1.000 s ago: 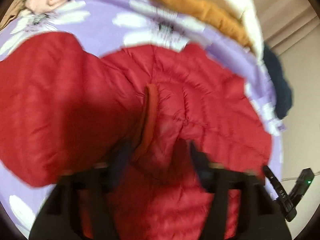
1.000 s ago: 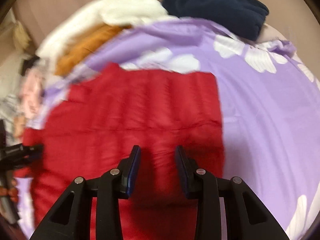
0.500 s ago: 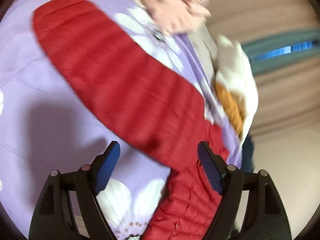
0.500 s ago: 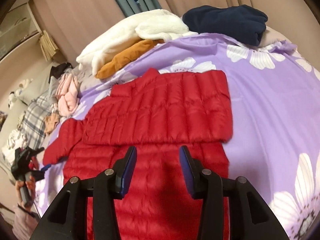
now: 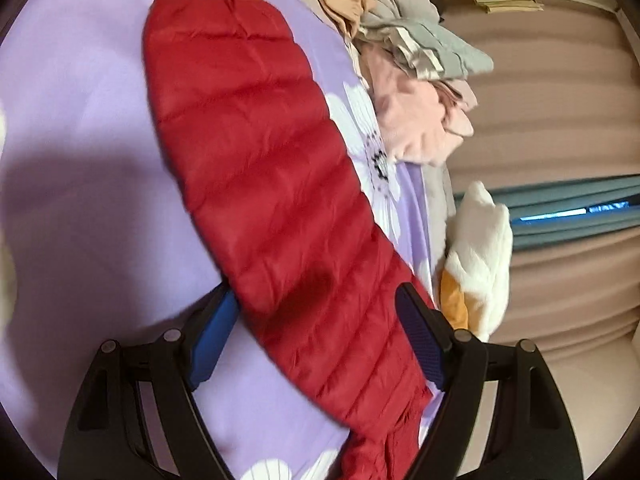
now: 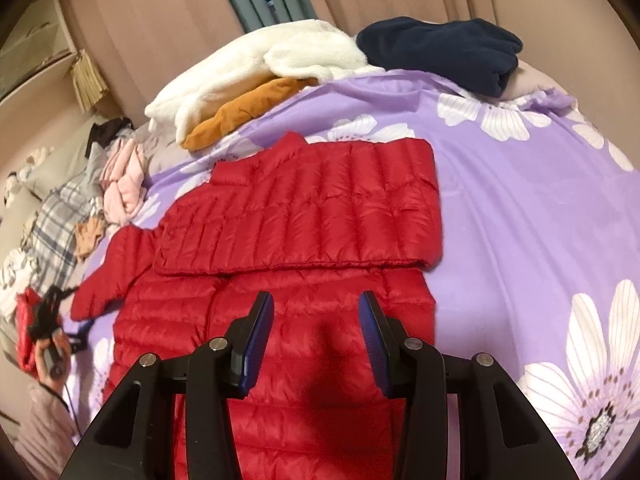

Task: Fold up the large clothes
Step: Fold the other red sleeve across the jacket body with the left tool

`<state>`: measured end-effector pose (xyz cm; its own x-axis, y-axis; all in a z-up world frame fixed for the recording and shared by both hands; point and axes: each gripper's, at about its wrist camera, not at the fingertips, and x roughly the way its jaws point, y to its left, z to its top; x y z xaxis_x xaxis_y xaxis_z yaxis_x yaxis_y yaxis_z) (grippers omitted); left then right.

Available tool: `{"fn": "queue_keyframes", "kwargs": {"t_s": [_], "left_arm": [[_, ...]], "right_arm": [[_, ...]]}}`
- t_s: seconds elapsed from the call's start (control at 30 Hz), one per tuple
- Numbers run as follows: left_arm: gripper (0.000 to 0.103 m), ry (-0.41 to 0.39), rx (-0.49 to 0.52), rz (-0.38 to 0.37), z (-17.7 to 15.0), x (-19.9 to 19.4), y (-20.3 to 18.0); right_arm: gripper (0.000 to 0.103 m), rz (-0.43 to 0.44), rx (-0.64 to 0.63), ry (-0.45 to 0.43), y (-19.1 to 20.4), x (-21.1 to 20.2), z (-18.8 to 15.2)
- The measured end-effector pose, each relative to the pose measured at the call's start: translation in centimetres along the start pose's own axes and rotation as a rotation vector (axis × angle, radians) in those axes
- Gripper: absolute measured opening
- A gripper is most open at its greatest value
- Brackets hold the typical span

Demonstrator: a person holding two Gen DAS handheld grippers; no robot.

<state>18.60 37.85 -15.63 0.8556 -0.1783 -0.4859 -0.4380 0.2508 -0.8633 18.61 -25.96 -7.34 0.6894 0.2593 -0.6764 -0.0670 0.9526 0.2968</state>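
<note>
On the purple flowered bed [image 6: 520, 208], the red puffer jacket [image 6: 304, 216] now lies with one side folded across, while the left tongs [image 5: 316, 328] have swung over to straddle its outstretched sleeve [image 5: 256, 152], open, and the right tongs [image 6: 316, 340] hover empty, slightly parted.

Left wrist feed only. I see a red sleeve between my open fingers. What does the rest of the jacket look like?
Observer: The right wrist view shows the red jacket lying flat on the bed, with a folded part laid across its chest.
Operator: Right gripper holding anything?
Observer: No. The right gripper is open over the jacket's lower half, with nothing between its fingers.
Operator: Anything beyond the white pile?
Observer: A navy garment sits at the bed's far edge.
</note>
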Motion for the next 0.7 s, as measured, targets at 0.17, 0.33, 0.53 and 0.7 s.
{"fn": "queue_keyframes", "kwargs": {"t_s": [0.17,0.33,0.53,0.7], "left_arm": [[0.080,-0.030,-0.002,0.013,1.9,0.5,0.5],[0.078,-0.040,0.003,0.032,3.1,1.0,0.4],[0.026,-0.061,0.020,0.151,4.0,1.2,0.4],[0.017,-0.074,0.060,0.228,4.0,0.7,0.1]], "right_arm": [[0.043,-0.010,0.003,0.061,0.4,1.2,-0.2],[0.043,-0.033,-0.028,0.071,1.3,1.5,-0.3],[0.043,-0.045,-0.061,0.080,2.0,1.6,-0.3],[0.043,-0.046,-0.056,0.089,2.3,1.7,-0.3]]}}
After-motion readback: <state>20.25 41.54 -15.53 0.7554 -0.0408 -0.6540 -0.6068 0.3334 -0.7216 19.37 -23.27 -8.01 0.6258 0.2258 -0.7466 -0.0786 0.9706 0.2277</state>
